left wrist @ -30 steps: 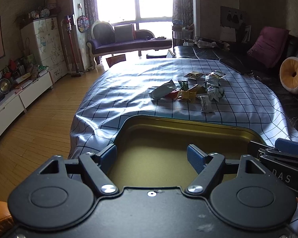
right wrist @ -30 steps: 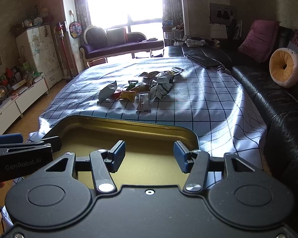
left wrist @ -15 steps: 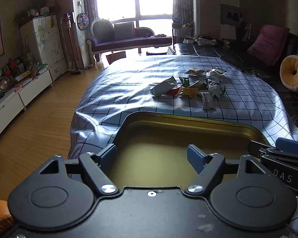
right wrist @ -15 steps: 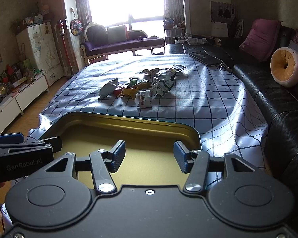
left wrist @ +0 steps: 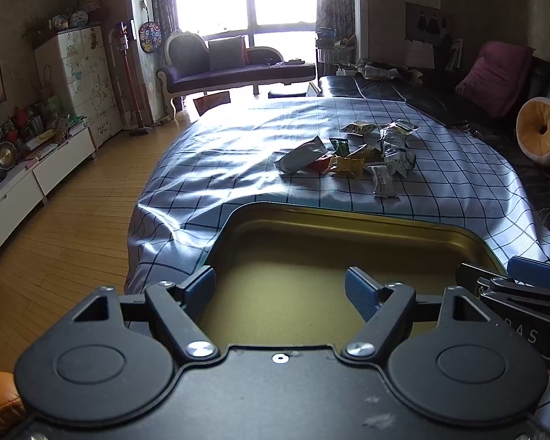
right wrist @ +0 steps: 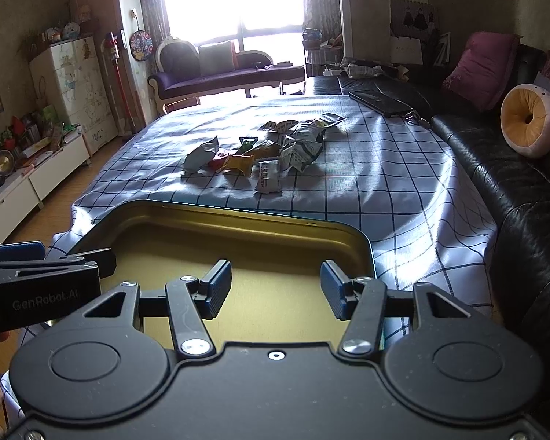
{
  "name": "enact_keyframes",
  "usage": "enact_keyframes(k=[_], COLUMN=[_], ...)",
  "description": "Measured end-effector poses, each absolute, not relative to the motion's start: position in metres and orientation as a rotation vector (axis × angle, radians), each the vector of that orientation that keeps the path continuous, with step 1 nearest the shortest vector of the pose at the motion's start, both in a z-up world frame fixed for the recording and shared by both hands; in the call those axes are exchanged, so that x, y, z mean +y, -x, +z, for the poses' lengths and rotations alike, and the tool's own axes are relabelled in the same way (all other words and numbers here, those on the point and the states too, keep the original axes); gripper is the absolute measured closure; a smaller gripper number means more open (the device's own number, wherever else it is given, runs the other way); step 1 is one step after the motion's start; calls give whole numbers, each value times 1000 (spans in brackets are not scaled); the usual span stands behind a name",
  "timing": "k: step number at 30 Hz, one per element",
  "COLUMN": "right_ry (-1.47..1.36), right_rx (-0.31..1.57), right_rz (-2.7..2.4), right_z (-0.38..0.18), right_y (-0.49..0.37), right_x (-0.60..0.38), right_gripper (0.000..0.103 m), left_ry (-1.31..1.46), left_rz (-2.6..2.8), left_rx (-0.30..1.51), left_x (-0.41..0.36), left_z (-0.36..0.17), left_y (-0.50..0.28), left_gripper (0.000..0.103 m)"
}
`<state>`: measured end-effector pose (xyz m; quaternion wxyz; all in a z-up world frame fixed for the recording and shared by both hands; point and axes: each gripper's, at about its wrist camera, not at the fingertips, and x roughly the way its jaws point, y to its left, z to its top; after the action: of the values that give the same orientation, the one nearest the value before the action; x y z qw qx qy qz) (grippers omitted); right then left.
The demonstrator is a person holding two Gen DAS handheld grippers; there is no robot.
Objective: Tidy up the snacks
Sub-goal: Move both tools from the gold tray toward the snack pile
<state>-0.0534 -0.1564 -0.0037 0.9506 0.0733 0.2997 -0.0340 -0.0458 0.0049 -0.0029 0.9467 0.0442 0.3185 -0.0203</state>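
From the left wrist view, the job looks barely begun. The left claw [left wrist: 280, 291] hangs wide open with nothing between its blue ribbed pads, poised above the near part of a shallow gold-coloured tin tray [left wrist: 355, 216]. The tray is smooth metal with rounded corners and a rolled lip, and its matte floor holds nothing that can be seen. Beyond its far rim, well apart from it, the snack packets [left wrist: 352, 157] lie in a loose heap on the surface, which is draped in a glossy, creased white cloth with a dark grid [left wrist: 216, 168]. The packets are small crinkled foil and plastic pouches: a pale puffy one at the left, red, green and yellow ones in the middle, white printed ones to the right. At the right edge, the right claw [left wrist: 531, 278] pokes in over the tray's corner; its opening cannot be judged from here.

From the right wrist view, the right claw [right wrist: 277, 289] is likewise spread wide and grips nothing, hovering over the same tray [right wrist: 238, 212], whose bare golden bottom shows between the pads. The snack heap [right wrist: 264, 150] sits farther up the checked cloth [right wrist: 403, 183], none of it touching the tray; one flat white sachet [right wrist: 268, 176] lies nearest the rim. The left tool's black body [right wrist: 36, 289] enters at the left. By my reckoning every packet is yet to be moved into the tray.
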Motion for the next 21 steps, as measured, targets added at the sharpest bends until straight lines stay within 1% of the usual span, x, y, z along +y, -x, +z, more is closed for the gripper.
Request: enact_keyframes(k=[9, 10, 14, 21], right_ry=[-168, -171, -189, -210], right_rx=[638, 639, 646, 647], right_rz=[-60, -58, -59, -63], right_z=[-8, -8, -8, -8], right_y=[50, 50, 49, 46], right_x=[-159, -160, -163, -167], right_gripper=[44, 44, 44, 44], left_ry=[-110, -110, -108, -60], left_rz=[-55, -61, -93, -128], left_rx=[660, 663, 685, 725], left_x=[5, 4, 4, 8], left_z=[-7, -8, -11, -12], left_y=[32, 30, 22, 6], left_gripper=[22, 22, 31, 32])
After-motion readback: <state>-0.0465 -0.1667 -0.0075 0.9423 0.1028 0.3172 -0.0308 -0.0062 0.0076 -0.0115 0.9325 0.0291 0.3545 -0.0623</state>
